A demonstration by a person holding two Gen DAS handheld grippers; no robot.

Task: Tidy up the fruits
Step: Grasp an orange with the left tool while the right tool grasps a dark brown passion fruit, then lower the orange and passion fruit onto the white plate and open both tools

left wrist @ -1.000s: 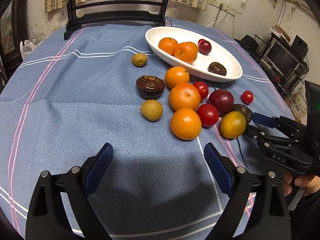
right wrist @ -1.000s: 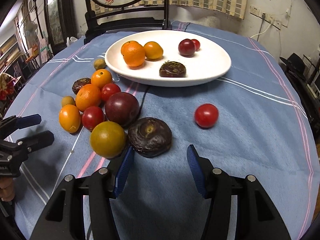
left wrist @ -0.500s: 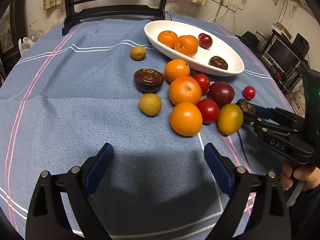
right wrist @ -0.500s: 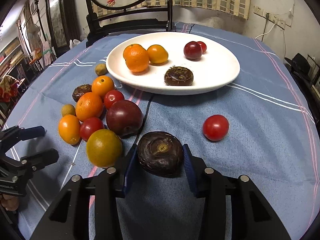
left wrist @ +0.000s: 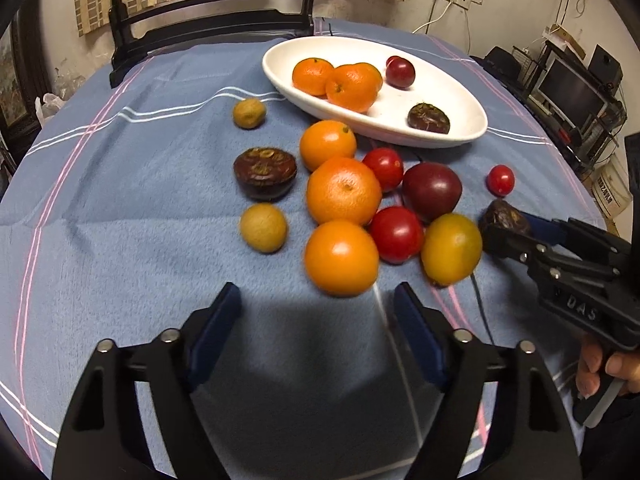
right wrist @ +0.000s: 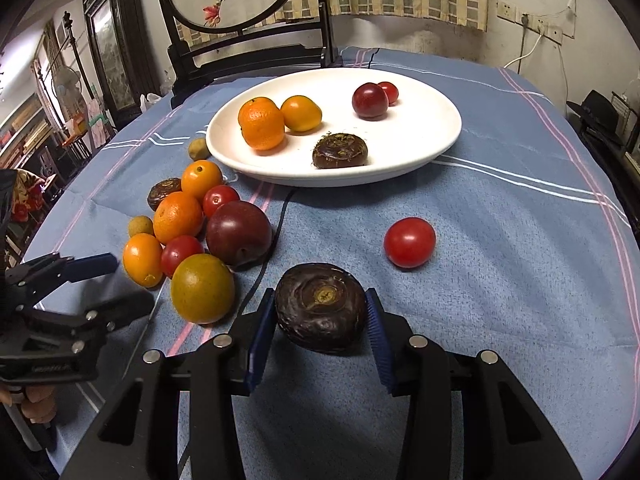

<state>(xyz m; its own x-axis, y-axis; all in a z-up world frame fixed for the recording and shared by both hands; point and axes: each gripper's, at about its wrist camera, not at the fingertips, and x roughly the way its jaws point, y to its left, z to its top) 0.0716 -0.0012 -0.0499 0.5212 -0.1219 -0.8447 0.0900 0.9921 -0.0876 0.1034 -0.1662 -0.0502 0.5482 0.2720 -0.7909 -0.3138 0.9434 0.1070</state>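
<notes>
Step in hand: pickup. Right gripper [right wrist: 320, 320] clamps a dark water chestnut [right wrist: 321, 307] low over the blue tablecloth [right wrist: 500, 280], near the white plate [right wrist: 440, 148]. Left gripper [left wrist: 316, 320], empty, jaws closing, faces the nearest orange [left wrist: 341, 257]. Next move, likely: carry the chestnut beside the plate's chestnut [right wrist: 340, 150] and let go gently.

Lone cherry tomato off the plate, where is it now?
Right wrist view: the cherry tomato lies alone on the blue cloth, right of the plum, in front of the white plate.
</notes>
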